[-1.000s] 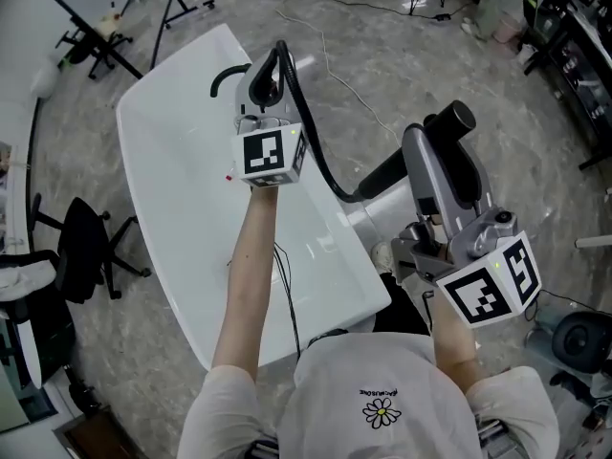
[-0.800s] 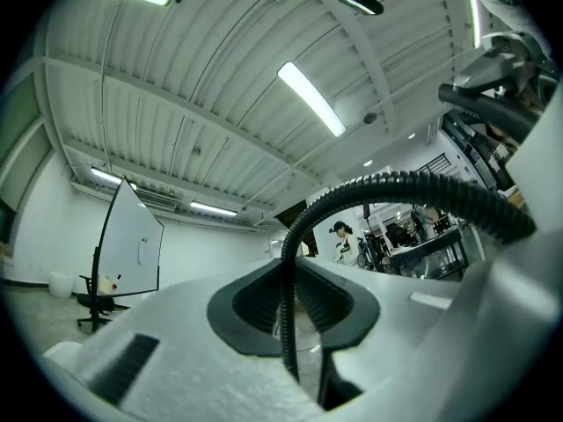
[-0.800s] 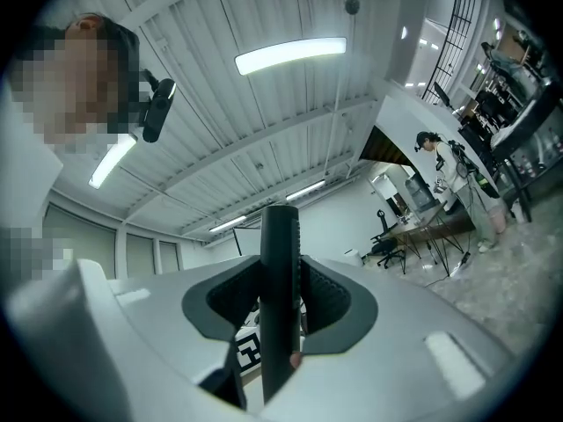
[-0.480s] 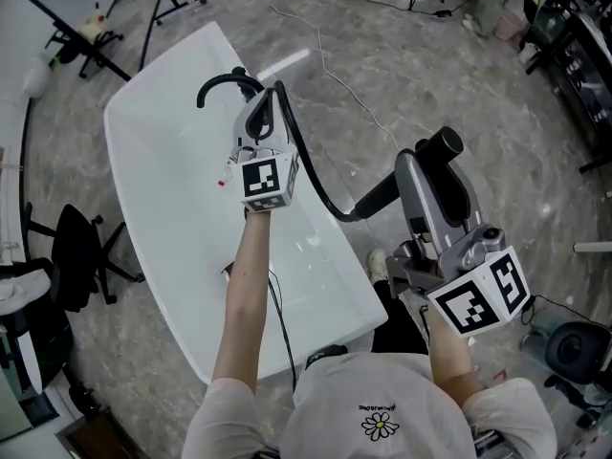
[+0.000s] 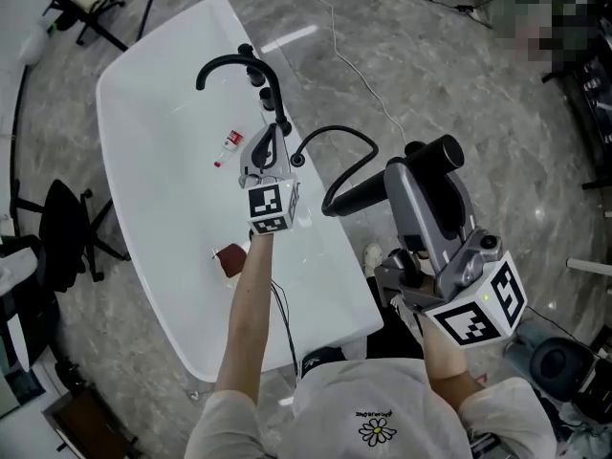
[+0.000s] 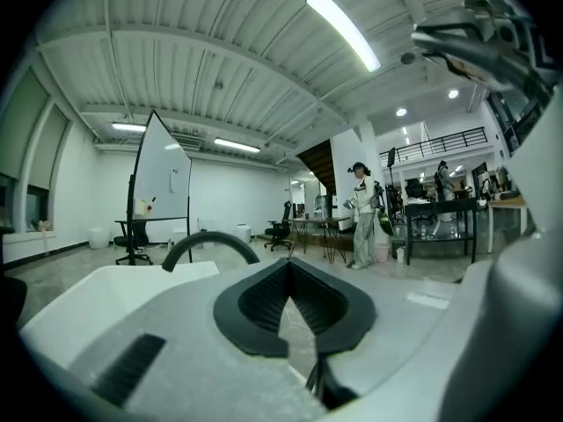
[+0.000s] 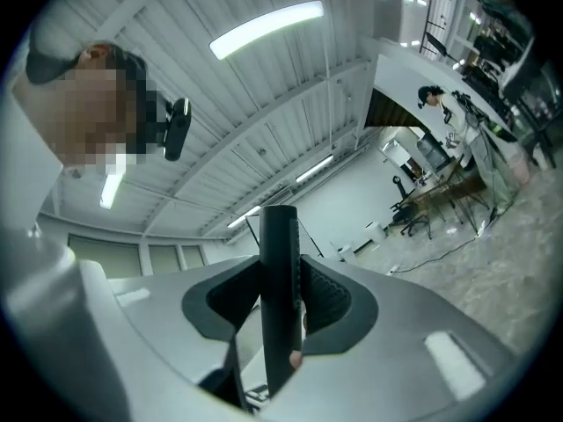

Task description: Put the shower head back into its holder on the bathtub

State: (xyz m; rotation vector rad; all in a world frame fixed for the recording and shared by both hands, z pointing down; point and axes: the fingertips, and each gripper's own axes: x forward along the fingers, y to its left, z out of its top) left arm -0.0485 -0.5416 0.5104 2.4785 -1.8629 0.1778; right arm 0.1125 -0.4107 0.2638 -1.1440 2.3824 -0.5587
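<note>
Right gripper (image 5: 409, 175): clenched on the black shower head (image 5: 435, 154); in the right gripper view (image 7: 281, 293) the handle (image 7: 280, 262) stands between the two pads
Shower head: held out beside the white bathtub (image 5: 143, 142), apart from its rim; black hose (image 5: 335, 132) loops from it back to the rim
Left gripper (image 5: 272, 134): jaws pressed together, nothing between them (image 6: 288, 275); over the tub's near-side rim, near the small black fittings (image 5: 269, 96)
Faucet (image 5: 225, 63): black, curved; beside the fittings
Inside tub: small red-and-white bottle (image 5: 227, 146); dark red thing (image 5: 230, 259) by the left forearm
</note>
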